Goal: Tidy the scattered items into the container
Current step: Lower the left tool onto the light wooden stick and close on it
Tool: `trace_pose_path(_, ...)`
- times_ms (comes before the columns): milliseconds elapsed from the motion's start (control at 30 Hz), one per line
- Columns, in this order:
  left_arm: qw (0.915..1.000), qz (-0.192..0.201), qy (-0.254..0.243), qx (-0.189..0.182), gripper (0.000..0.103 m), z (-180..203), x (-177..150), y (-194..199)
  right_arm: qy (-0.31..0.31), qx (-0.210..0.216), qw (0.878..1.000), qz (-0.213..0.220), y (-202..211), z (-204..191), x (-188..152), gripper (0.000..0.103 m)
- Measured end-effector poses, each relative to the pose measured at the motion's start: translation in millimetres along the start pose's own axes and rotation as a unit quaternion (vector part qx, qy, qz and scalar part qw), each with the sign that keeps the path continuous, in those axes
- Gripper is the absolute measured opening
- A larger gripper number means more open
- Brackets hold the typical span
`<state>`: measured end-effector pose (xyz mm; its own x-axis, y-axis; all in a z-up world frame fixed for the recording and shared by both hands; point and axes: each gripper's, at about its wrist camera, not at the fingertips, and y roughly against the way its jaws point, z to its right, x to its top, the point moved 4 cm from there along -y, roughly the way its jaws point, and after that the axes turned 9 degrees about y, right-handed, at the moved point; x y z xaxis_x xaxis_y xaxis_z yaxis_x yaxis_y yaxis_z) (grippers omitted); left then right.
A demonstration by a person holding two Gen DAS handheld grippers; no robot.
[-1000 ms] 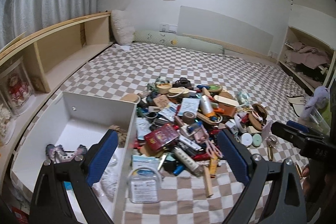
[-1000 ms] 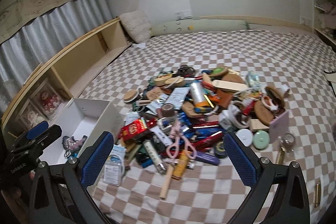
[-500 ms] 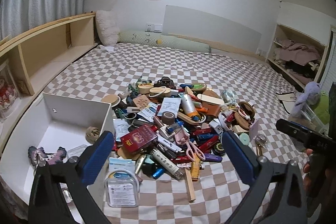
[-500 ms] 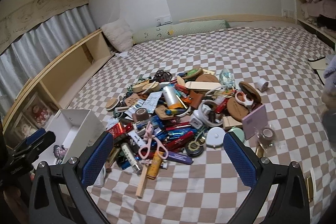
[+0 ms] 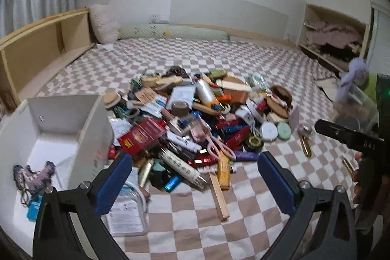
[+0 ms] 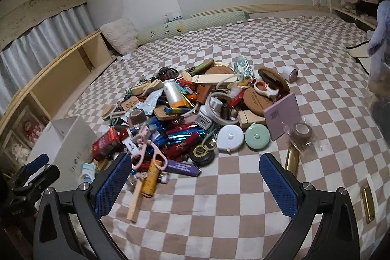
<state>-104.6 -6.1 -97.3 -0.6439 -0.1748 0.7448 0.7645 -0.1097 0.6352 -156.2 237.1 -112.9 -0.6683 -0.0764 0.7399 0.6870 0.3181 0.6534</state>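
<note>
A heap of small items (image 5: 195,123) lies on the checkered bedspread (image 5: 195,230); it also fills the middle of the right wrist view as the heap (image 6: 195,113). Left of it stands a white open box (image 5: 61,118) holding a fuzzy hair clip (image 5: 34,177); the box (image 6: 65,138) appears at the left of the right wrist view too. My left gripper (image 5: 195,177) is open above the heap's near edge, nothing between its blue pads. My right gripper (image 6: 195,177) is open over bare bedspread just before the heap, also with nothing in it.
A clear plastic case (image 5: 126,211) lies beside the box's near corner. A wooden stick (image 6: 136,196), a gold tube (image 6: 292,160) and a tape roll (image 6: 302,133) lie apart from the heap. Wooden shelving (image 6: 61,79) runs along the left, pillows (image 6: 119,35) at the back.
Both grippers have sunk toward the bed and come nearer the heap. The left view has swung right, so less of the white box shows. Both stay open.
</note>
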Motion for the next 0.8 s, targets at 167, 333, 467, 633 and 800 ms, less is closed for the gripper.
trace_pose_path(167,0.9991,-0.03,0.013,-0.025,0.103,3.4,-20.4,-21.7,0.02,-0.012,1.0,-0.002,-9.6,-1.0,-20.3,0.103)
trace_pose_path(333,0.9986,-0.049,-0.008,-0.02,0.1,15.9,-41.8,-41.1,0.028,-0.017,0.999,-0.014,-20.1,-3.1,-40.2,0.103)
trace_pose_path(467,0.9975,-0.065,-0.017,-0.02,0.091,21.7,-58.0,-53.6,0.012,-0.006,1.0,-0.024,-25.9,-0.6,-51.1,0.103)
trace_pose_path(633,0.995,-0.097,-0.009,-0.02,0.065,18.7,-76.3,-72.5,-0.001,-0.008,1.0,-0.027,-31.3,3.3,-59.5,0.103)
trace_pose_path(800,0.9932,-0.115,-0.015,-0.011,0.048,19.7,-90.5,-85.7,-0.021,-0.009,0.999,-0.03,-39.8,9.8,-66.4,0.103)
